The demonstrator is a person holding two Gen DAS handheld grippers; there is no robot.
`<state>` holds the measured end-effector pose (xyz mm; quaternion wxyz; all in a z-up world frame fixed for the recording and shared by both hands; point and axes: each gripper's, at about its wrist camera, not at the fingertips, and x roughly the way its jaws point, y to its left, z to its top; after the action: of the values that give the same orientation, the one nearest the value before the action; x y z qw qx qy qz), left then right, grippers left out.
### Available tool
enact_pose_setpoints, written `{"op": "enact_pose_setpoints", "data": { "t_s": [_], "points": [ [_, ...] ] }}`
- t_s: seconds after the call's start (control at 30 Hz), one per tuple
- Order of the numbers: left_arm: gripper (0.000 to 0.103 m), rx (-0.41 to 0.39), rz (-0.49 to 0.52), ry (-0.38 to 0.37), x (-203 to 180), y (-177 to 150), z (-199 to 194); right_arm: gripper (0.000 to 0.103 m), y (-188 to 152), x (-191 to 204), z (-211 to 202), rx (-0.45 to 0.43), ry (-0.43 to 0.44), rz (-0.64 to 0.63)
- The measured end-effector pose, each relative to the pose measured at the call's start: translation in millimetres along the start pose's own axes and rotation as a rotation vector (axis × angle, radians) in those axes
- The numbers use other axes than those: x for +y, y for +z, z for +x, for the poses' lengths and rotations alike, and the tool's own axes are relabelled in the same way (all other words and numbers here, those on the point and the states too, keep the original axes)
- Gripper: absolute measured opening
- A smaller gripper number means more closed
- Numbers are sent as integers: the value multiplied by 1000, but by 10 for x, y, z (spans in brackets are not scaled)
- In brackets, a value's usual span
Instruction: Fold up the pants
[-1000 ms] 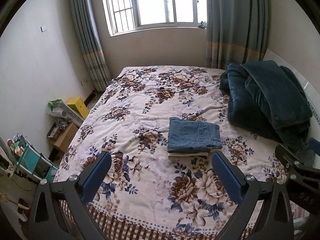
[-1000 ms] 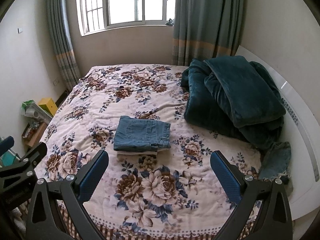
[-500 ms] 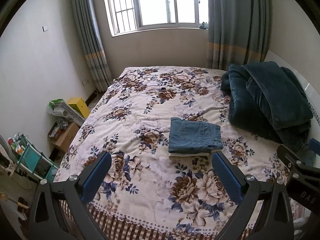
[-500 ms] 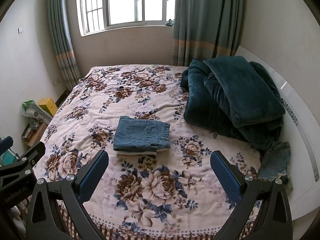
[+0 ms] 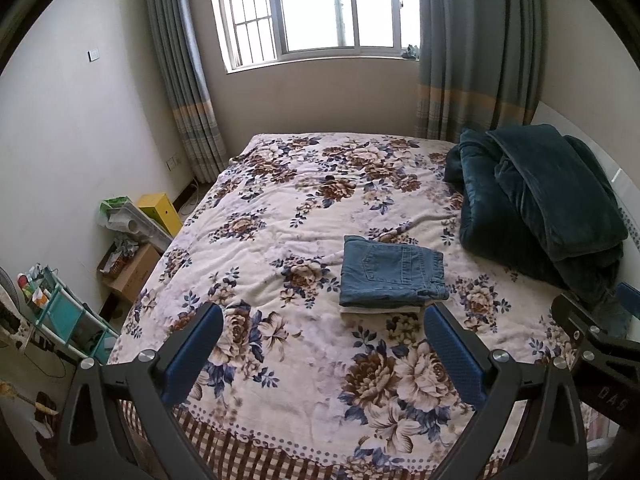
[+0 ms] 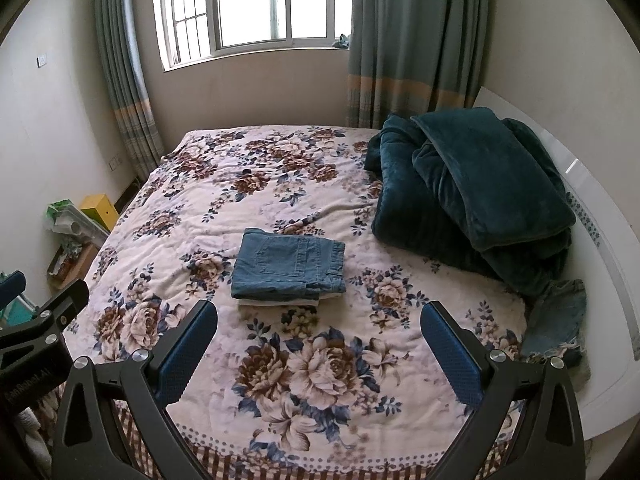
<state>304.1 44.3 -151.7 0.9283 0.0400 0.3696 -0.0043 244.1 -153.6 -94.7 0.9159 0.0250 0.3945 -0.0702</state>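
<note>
The blue denim pants (image 5: 391, 273) (image 6: 289, 268) lie folded into a compact, flat rectangle, back pocket up, mid-bed atop a folded white garment (image 6: 280, 303), left of the teal blanket pile.

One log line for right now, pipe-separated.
jeans: folded, on white garment, mid-bed | left gripper: open, empty | right gripper: open, empty | teal blanket: by headboard

Bedspread (image 6: 280, 216): cream w/ brown & navy florals, brown-check hem. On it, mid: blue denim pants (image 6: 288, 268), folded, atop smth white. Right of pants: dark teal blanket (image 6: 472, 192). Behind bed: grey-green curtains (image 6: 412, 40) w/ tan band. Left of bed: yellow box (image 5: 160, 210), teal rack (image 5: 60, 316). Gripper pads (image 6: 448, 356) blue.
</note>
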Motion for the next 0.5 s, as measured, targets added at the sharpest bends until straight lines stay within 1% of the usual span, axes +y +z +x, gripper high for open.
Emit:
{"op": "enact_pose_setpoints", "data": {
  "t_s": [0.33, 0.43, 0.5],
  "points": [
    [103, -8, -2, 2, 3, -17, -17, 103, 5, 5, 9, 3, 2, -4],
    [103, -19, 8, 21, -10, -13, -32, 103, 5, 16, 21, 3, 1, -7],
    [103, -17, 4, 9, -6, -6, -27, 103, 0, 12, 14, 2, 2, -4]
  ]
}}
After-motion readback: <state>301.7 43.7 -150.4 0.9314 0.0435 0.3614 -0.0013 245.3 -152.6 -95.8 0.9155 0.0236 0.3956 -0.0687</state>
